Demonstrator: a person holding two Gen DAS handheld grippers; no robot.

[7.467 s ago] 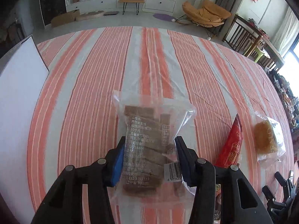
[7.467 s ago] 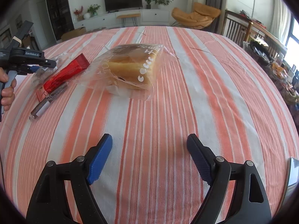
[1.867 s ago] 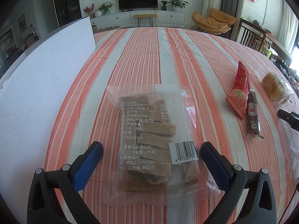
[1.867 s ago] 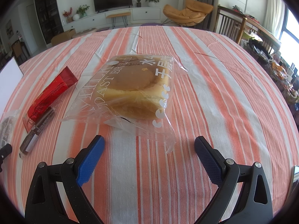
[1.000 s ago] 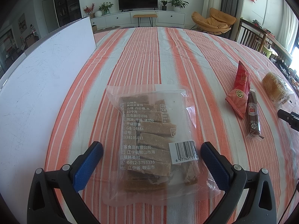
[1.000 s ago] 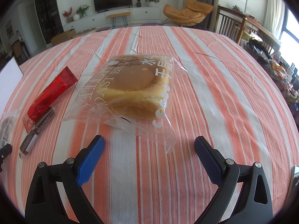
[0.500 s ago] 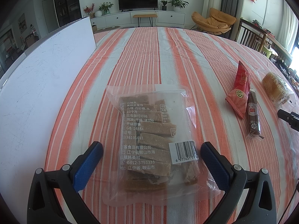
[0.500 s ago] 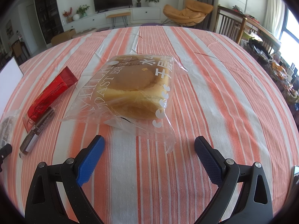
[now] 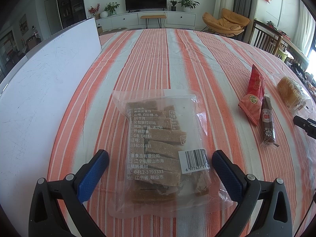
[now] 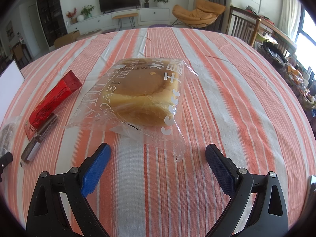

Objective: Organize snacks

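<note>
Four snacks are spread on a striped cloth [image 9: 148,59], with a white board [image 9: 49,79] laid along its left side. Largest is the bread bag [image 10: 142,98], seen in the right wrist view just ahead of the right gripper [image 10: 158,156], whose jaws are spread wide and hold nothing; only the bag's loose near corner reaches between the tips. Next in size is the clear pack [image 9: 160,148] of brown bars, framed by the left gripper [image 9: 160,162]. Its jaws are likewise parted wide, one on each side of the pack's near half without touching it. Smaller are the red packet [image 9: 253,94] and the thin brown stick [image 9: 267,122], laid touching each other between pack and bread. No container is shown; the board is possibly the collecting spot, though this cannot be confirmed.

The step in hand is judged to be a grasp of the bread by the right gripper. It is best done with the gripper advanced until the loaf itself, not just the film, is spanned. The jaws should be closed gently, since soft bread is easily crushed and slick film slips. A low, level approach is advised so that the cloth is not pinched with the bag. The pack may be left alone meanwhile.
</note>
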